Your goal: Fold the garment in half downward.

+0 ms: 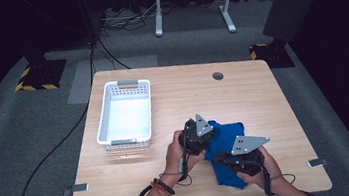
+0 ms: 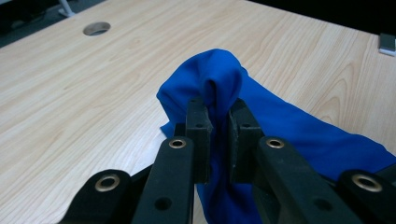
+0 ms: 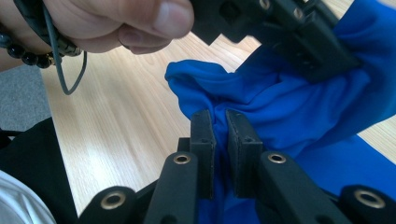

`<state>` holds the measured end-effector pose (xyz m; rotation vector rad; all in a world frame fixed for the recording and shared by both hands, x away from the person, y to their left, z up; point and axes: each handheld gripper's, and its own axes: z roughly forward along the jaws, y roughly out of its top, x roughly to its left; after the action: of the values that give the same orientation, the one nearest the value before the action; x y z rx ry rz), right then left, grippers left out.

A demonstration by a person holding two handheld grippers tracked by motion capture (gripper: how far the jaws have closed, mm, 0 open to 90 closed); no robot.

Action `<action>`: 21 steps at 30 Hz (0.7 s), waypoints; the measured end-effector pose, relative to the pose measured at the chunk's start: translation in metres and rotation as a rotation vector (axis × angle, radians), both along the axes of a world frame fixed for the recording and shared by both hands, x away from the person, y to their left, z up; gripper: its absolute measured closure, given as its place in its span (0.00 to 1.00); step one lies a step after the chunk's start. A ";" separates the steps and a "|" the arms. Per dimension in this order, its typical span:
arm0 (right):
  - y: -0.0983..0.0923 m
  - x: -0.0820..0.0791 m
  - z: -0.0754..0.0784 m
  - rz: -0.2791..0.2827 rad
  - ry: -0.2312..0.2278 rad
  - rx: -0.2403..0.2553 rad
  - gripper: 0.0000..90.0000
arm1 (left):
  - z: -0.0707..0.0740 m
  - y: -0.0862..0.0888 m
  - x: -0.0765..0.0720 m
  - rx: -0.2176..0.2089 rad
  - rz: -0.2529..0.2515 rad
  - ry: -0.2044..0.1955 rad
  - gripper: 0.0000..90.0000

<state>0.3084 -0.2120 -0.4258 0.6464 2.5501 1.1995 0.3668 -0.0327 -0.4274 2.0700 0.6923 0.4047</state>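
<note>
a crumpled bright blue fabric cloth (image 1: 227, 154) lies toward the near right part of the pale wooden tabletop (image 1: 242, 94), reaching almost to its near edge. both of the person's grippers are on it, which reads as the start of a fold or a lift, each tool taking its own pinch of the cloth so it can be spread or carried between them.

the left gripper (image 2: 218, 128) has its two black jaws drawn nearly together on a raised hump of the blue cloth; the fabric bulges up above the tips and hangs down between the pads (image 2: 200, 135), so it is clamped rather than merely touched. in the high view this gripper (image 1: 198, 136) sits at the cloth's far left side.

the right gripper (image 3: 219, 135) is likewise closed down to a narrow gap on a bunched fold, with the cloth pressed between its pads (image 3: 240, 140). in the high view it (image 1: 238, 159) holds the nearer side of the cloth, close to the tabletop's near edge.

a white perforated plastic basket (image 1: 125, 114) stands empty on the left half of the tabletop, well apart from the cloth; it looks a likely place for the cloth to go, though that is only a guess.
</note>
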 end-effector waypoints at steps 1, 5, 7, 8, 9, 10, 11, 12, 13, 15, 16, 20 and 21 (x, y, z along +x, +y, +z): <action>-0.004 0.000 0.000 -0.008 0.001 0.003 0.92 | -0.001 -0.003 0.001 0.003 -0.003 0.003 0.90; -0.017 0.001 -0.004 -0.048 0.018 0.019 0.92 | -0.007 -0.016 0.004 0.016 -0.011 0.017 0.90; -0.023 0.002 -0.008 -0.067 0.031 0.028 0.92 | -0.010 -0.023 0.006 0.022 -0.013 0.016 0.90; -0.026 0.002 -0.009 -0.076 0.038 0.027 0.92 | -0.012 -0.027 0.006 0.020 -0.010 0.013 0.90; -0.030 0.002 -0.011 -0.084 0.047 0.028 0.92 | -0.014 -0.030 0.006 0.021 -0.014 0.014 0.90; -0.033 0.003 -0.013 -0.090 0.058 0.034 0.92 | -0.016 -0.033 0.007 0.021 -0.020 0.023 0.90; -0.037 0.004 -0.015 -0.097 0.076 0.042 0.92 | -0.018 -0.037 0.007 0.024 -0.024 0.026 0.90; -0.041 0.004 -0.018 -0.105 0.082 0.041 0.92 | -0.020 -0.041 0.007 0.034 -0.030 0.028 0.90; -0.044 0.004 -0.020 -0.115 0.087 0.037 0.92 | -0.023 -0.045 0.008 0.039 -0.034 0.031 0.90; -0.050 0.005 -0.025 -0.130 0.104 0.030 0.92 | -0.026 -0.051 0.010 0.035 -0.040 0.048 0.90; -0.053 0.006 -0.027 -0.141 0.105 0.023 0.92 | -0.028 -0.054 0.012 0.029 -0.040 0.058 0.90; -0.063 0.009 -0.036 -0.177 0.125 0.012 0.91 | -0.036 -0.063 0.020 0.017 -0.039 0.109 0.87; -0.066 0.010 -0.039 -0.185 0.135 0.012 0.91 | -0.038 -0.064 0.022 0.007 -0.032 0.125 0.84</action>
<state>0.3187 -0.2775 -0.4646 0.9732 2.5243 1.1454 0.3885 -0.0965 -0.4650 2.1237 0.7309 0.2617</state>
